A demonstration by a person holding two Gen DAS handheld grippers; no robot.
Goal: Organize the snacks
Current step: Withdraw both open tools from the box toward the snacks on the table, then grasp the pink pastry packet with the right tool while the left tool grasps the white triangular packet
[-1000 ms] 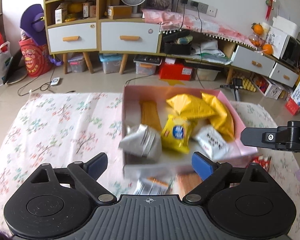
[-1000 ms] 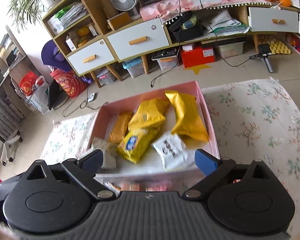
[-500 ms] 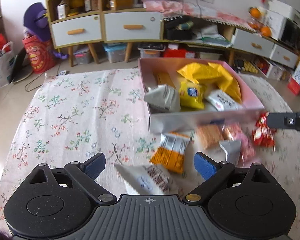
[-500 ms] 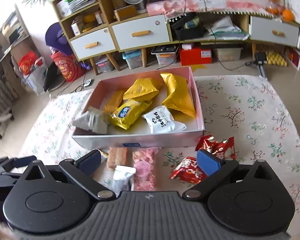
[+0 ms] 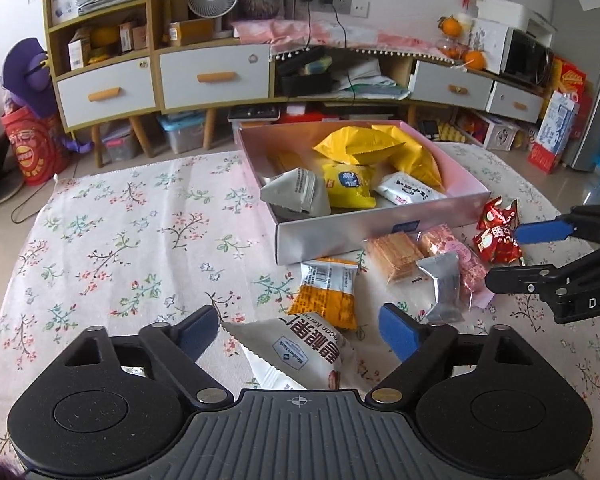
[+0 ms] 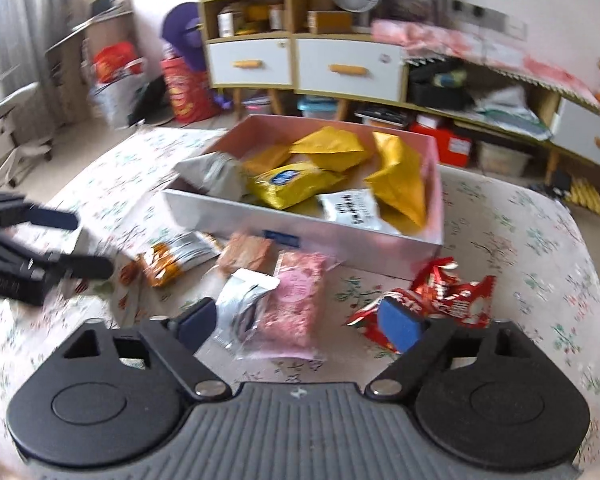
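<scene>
White packet [image 5: 300,354] at lower centre of the left view is straddled by the wide-open, empty left gripper [image 5: 298,330], likely for pickup. Box [image 5: 380,228] sits above, part-filled. Right gripper [image 6: 300,322], spread and empty, frames the pink packet [image 6: 296,300].

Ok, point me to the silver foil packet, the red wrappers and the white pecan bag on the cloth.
silver foil packet [image 5: 440,286], left wrist view, middle of its crinkled face.
red wrappers [image 5: 498,236], left wrist view, centre of the pile beside the box corner.
white pecan bag [image 5: 300,354], left wrist view, printed face.
</scene>
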